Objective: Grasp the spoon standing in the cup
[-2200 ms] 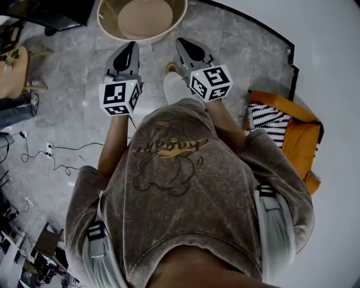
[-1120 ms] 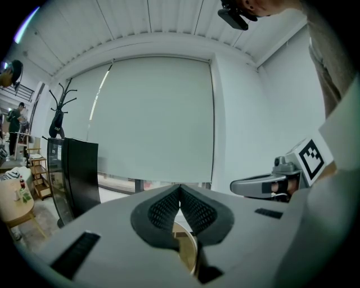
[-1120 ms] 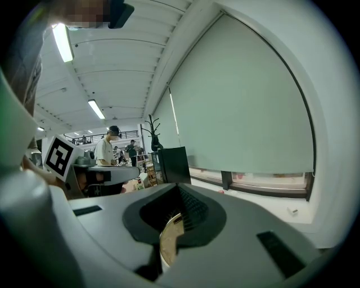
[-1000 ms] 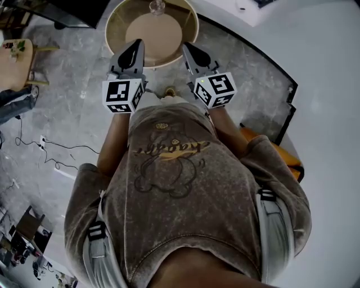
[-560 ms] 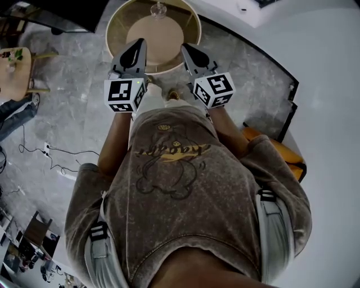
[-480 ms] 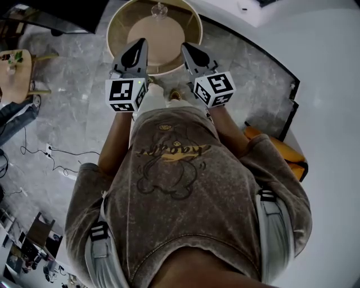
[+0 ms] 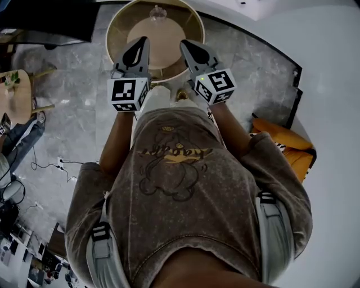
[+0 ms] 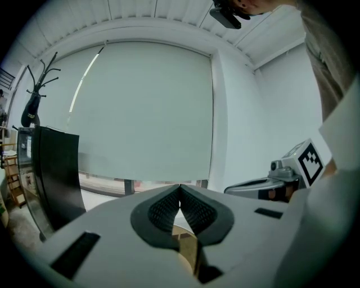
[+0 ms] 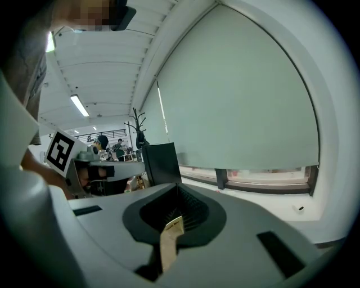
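Over the near edge of a round wooden table (image 7: 118,25), in the head view, the person held both grippers side by side, pointing forward. The left gripper (image 7: 139,44) and the right gripper (image 7: 188,45) were near each other but apart. The cup (image 7: 158,11), a small clear one, stood on the far side of the table, well ahead of both grippers. The spoon in it was too small to make out.

In the left gripper view, the left gripper (image 8: 180,187) had its dark ribbed pads pressed together at the tips, with nothing between them. The right gripper's marker cube (image 8: 311,160) showed at the right edge. A black panel (image 8: 53,169) stood at the left before a wide window blind (image 8: 146,107).

In the right gripper view, the right gripper (image 9: 179,188) was closed in the same way and held nothing. A pale tan strip (image 9: 170,239) showed low between the jaw bases; I could not tell what it was.

Grey marble floor (image 7: 73,79) lay around the table, and an orange object (image 7: 289,149) lay at the person's right.
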`<state>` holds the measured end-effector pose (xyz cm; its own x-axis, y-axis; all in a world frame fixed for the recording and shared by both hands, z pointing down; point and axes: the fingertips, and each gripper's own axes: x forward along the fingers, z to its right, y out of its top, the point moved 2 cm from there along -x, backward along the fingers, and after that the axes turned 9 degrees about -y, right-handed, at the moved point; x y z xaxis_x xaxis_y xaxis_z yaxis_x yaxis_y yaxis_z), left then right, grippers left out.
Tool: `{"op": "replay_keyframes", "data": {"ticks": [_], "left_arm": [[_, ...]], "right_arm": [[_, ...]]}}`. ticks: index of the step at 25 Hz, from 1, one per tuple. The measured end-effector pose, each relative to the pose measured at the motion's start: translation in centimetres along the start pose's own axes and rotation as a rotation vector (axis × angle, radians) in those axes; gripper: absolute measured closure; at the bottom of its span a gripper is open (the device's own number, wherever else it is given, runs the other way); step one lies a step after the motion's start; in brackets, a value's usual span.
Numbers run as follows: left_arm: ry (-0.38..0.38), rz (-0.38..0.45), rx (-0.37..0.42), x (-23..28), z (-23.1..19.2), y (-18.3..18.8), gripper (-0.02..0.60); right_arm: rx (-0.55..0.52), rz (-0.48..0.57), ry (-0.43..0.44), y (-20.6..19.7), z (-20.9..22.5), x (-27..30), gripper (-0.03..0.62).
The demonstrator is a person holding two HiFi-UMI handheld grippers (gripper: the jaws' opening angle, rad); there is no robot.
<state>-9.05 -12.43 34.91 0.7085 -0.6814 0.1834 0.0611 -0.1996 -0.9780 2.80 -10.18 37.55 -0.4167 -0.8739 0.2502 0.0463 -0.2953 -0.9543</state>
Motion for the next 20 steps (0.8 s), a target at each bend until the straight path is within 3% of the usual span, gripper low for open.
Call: {"op": "replay_keyframes", "data": {"ticks": [7,20], "left_arm": [[-0.068,-0.007,0.008,2.3,-2.6,-0.2,0.565],[-0.051,-0.012,-0.002,4.7,-4.7,0.0,0.565]], "right_arm": [[0.007,0.007,-0.039,0.5,0.4,3.4,0.575],[0.019,0.004,-0.037,0.8,1.9,6.0,0.575]]}}
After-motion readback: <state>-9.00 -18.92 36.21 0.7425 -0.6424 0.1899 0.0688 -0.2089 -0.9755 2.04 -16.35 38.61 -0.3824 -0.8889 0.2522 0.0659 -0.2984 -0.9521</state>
